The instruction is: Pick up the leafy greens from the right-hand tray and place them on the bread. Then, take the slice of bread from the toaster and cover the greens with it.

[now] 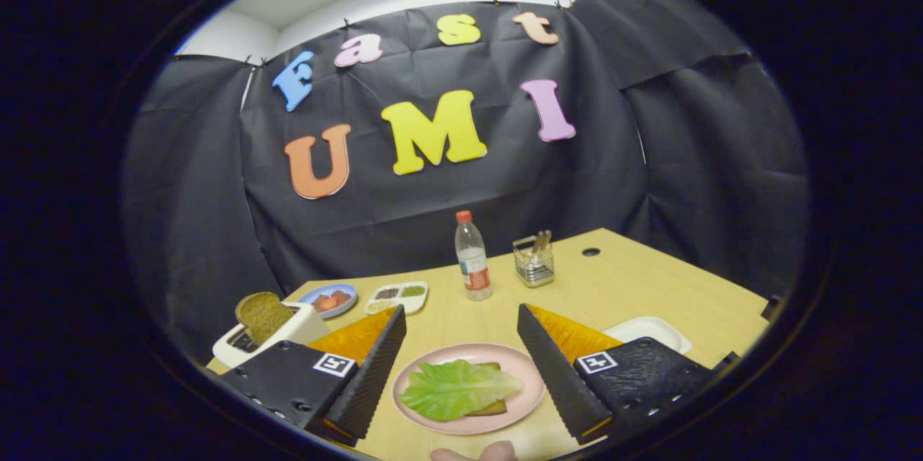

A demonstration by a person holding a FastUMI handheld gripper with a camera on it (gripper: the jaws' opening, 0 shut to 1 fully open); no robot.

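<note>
A green lettuce leaf (456, 389) lies on a brown bread slice (492, 407), and both rest on a pink plate (522, 374) between and just below my two fingers. My gripper (461, 313) is open and holds nothing, its black ribbed fingers (375, 367) standing wide to either side above the plate. To the left, beyond the left finger, a white toaster (288, 331) holds a brown bread slice (263, 315) that sticks up out of its slot. A white tray (649, 332) sits behind the right finger.
On the wooden table (620, 288), a clear bottle (472, 257) with a red cap stands beyond the plate. A metal holder (534, 260) is to its right. A blue dish (329, 298) and a divided white dish (398, 296) sit behind the toaster. Fingertips of a hand (472, 453) show nearest me.
</note>
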